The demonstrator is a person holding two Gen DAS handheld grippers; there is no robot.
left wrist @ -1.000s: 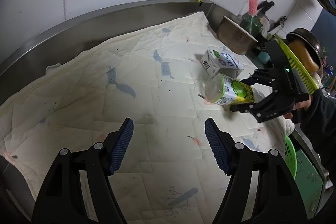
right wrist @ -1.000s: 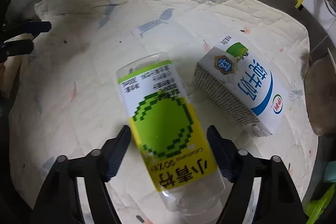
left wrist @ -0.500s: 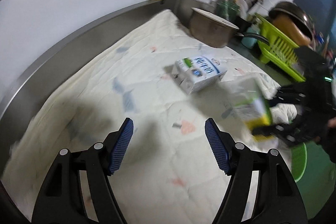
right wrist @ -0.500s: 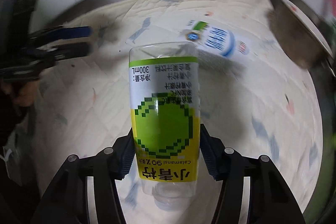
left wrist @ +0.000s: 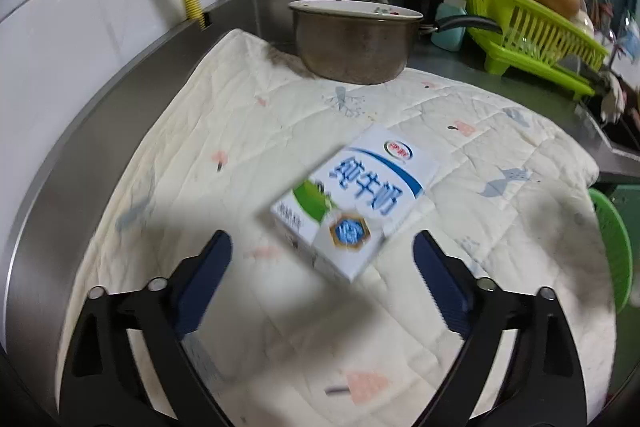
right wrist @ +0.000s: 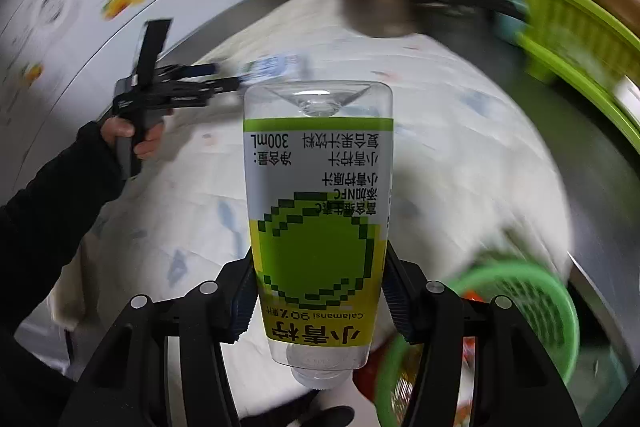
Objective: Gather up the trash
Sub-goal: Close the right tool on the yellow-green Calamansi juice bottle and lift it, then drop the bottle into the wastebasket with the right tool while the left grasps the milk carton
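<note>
A white and blue milk carton (left wrist: 352, 203) lies on the quilted cloth (left wrist: 240, 131). My left gripper (left wrist: 322, 267) hovers over its near corner with the jaws opening wide; the pads do not touch it. A clear juice bottle (right wrist: 316, 187) with a green and yellow label is held cap-down off the cloth, my right gripper (right wrist: 320, 291) shut on its lower half. In the right wrist view, a hand (right wrist: 136, 135) holds the left gripper (right wrist: 228, 77) at the far left, beside the blurred carton (right wrist: 272, 65).
A green plastic basket (right wrist: 520, 303) with some trash in it sits below the bottle to the right, seen also as the basket (left wrist: 612, 247) off the cloth's right edge. A metal pot (left wrist: 352, 43) and a green dish rack (left wrist: 532, 23) stand behind the cloth.
My right gripper closed on the bottle, lifted it off the cloth and swung it toward the green basket. My left gripper moved right to the carton and its jaws widened.
</note>
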